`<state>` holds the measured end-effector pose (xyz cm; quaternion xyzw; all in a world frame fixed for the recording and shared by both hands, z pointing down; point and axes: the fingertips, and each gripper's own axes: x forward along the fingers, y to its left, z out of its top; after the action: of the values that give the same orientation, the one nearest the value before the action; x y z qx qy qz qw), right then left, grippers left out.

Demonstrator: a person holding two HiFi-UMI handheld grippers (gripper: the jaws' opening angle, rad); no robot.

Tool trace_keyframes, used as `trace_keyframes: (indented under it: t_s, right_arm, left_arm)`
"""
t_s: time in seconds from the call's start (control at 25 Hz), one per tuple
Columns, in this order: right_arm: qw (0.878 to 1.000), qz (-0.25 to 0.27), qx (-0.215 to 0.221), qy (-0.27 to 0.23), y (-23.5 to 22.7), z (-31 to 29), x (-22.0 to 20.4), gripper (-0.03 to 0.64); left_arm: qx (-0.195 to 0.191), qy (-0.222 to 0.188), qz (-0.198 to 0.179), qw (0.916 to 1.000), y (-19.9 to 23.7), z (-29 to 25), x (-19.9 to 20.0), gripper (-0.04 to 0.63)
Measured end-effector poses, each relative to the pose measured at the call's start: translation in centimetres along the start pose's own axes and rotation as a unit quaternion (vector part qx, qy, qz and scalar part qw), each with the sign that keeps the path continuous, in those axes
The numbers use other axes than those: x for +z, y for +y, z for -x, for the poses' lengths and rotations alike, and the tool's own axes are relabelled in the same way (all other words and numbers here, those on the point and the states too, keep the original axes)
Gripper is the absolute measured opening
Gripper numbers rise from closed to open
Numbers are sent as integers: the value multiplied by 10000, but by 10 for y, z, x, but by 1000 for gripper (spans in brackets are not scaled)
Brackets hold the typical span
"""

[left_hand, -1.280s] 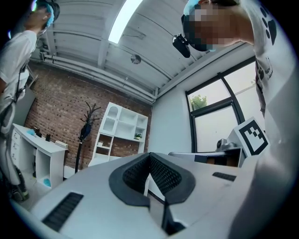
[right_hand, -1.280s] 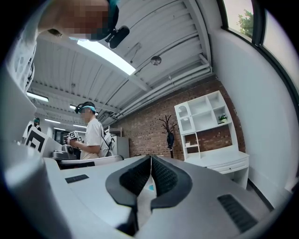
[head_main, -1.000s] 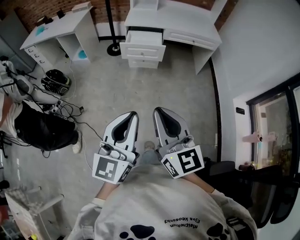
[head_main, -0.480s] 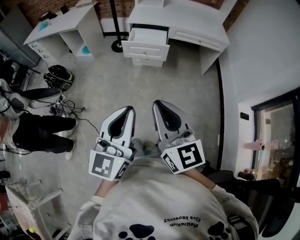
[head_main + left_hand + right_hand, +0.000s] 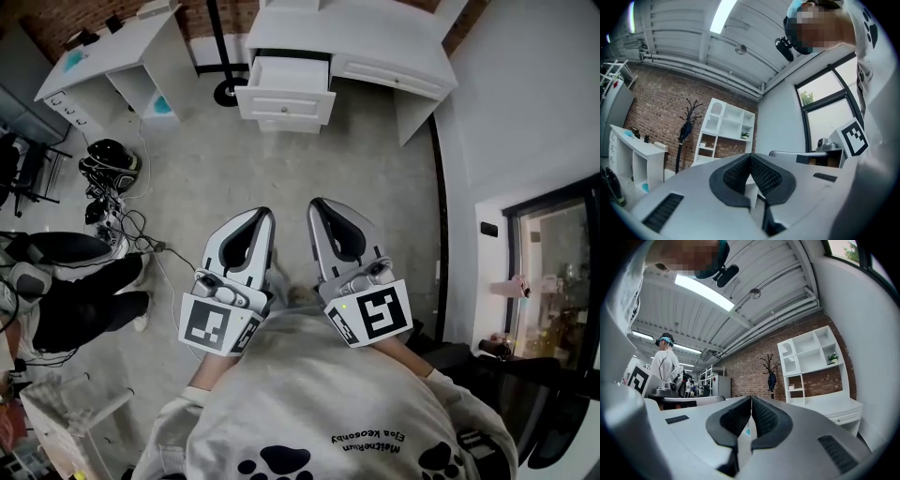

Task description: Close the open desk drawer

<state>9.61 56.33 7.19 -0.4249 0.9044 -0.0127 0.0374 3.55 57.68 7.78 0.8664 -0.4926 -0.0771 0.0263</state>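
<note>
The white desk (image 5: 349, 39) stands at the far side of the floor in the head view, its top left drawer (image 5: 286, 82) pulled out above two closed ones. My left gripper (image 5: 265, 215) and right gripper (image 5: 317, 203) are held side by side in front of my chest, pointing toward the desk and far short of it. Both are shut with nothing between the pads. In the left gripper view the left gripper (image 5: 750, 157) has its pads together; in the right gripper view the right gripper (image 5: 751, 399) does too, with the desk (image 5: 836, 408) off to the right.
A second white desk (image 5: 112, 47) stands at the far left, with a coat stand base (image 5: 228, 92) between the desks. A seated person's legs (image 5: 80, 300), cables and a black helmet (image 5: 108, 155) lie to the left. A wall and a dark window (image 5: 548, 272) run along the right.
Both grippers have travelled a little over the floor toward the desk, side by side and still shut. The person's legs at the left have slid lower in the head view.
</note>
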Motion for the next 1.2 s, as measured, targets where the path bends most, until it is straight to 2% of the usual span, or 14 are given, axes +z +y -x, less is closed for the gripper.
trace_keyframes:
  t_s: [0.68, 0.88, 1.2]
  right_arm:
    - [9957, 5, -914, -177, -48, -180, 1, 32]
    - [9934, -45, -1143, -91, -50, -204, -6, 32]
    - [9919, -1, -1272, -3, -67, -250, -10, 32]
  left_arm:
    - [-848, 93, 60, 9963, 167, -105, 15, 18]
    - [-1028, 184, 124, 9945, 194, -117, 11, 18]
    - [-1062, 168, 287, 9938, 238, -144, 8, 18]
